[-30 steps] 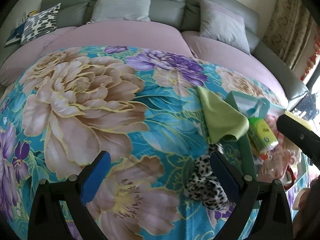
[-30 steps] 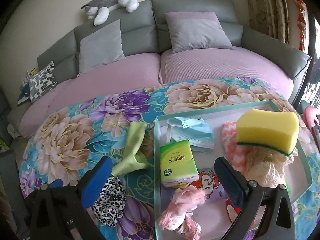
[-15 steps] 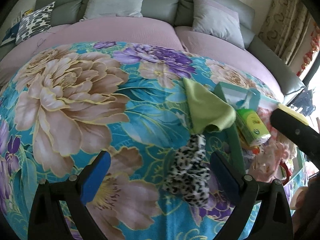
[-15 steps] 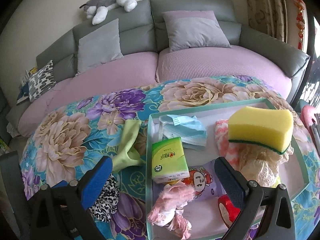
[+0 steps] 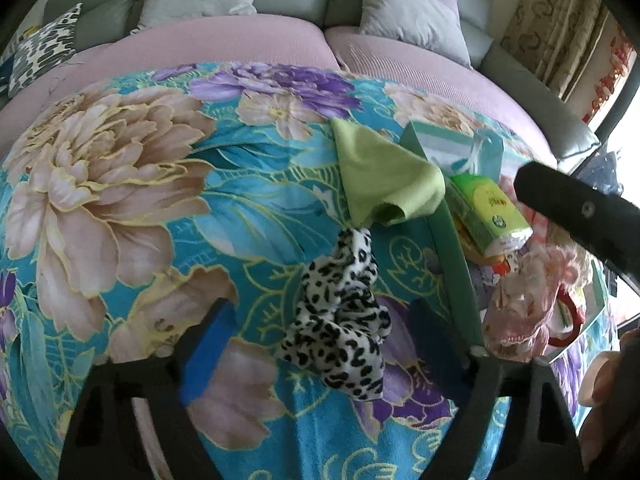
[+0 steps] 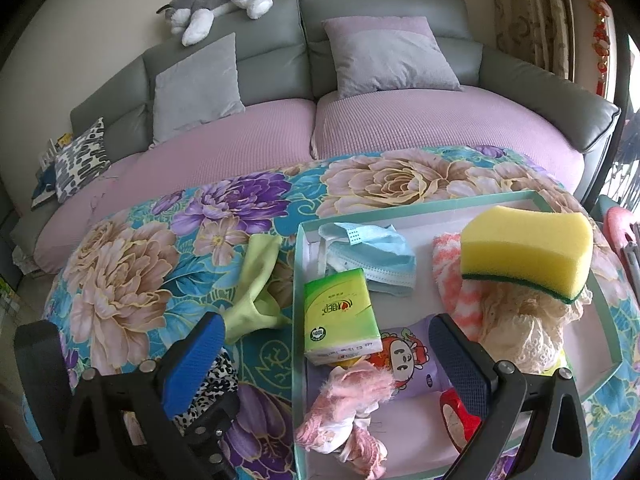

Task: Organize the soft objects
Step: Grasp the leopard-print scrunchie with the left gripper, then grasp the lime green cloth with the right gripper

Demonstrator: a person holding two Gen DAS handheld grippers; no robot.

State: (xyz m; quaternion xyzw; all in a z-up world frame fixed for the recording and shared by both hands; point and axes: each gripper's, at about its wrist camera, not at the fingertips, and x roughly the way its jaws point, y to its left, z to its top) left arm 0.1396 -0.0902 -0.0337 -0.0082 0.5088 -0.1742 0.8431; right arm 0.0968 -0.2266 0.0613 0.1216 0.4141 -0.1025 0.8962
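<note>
**Leopard-print scrunchie between the left jaws, tray under the right**

Blue-padded and spread wide, the left gripper point(image 5: 320, 344) holds nothing; the leopard-print scrunchie point(image 5: 340, 320) lies on the floral cloth point(image 5: 120, 184) in the gap between its jaws, nearer the right-hand one, and I cannot tell whether either pad touches it. Just ahead of those jaws the green cloth point(image 5: 384, 184) lies crumpled, its lower fold meeting the top of the scrunchie and its right edge draped over the tray point(image 5: 456, 256) rim. That rim runs along the outside of the right-hand jaw.

The right gripper point(image 6: 324, 364) also stands wide open and empty, hovering over the near left part of the tray. Between its jaws lie the green tissue pack point(image 6: 340, 316), a pink fabric bundle point(image 6: 344, 412) and a purple cartoon-printed packet point(image 6: 404, 360). Beyond the jaws rest a blue face mask point(image 6: 372, 256) and, to the right, a yellow sponge point(image 6: 528, 248) sitting on pink and cream lace fabric. Left of the left-hand jaw, outside the tray, are the green cloth and the scrunchie, partly hidden by that jaw.

Farther back stands a sofa point(image 6: 400, 120) with grey cushions and a plush dog point(image 6: 220, 0) on top.
</note>
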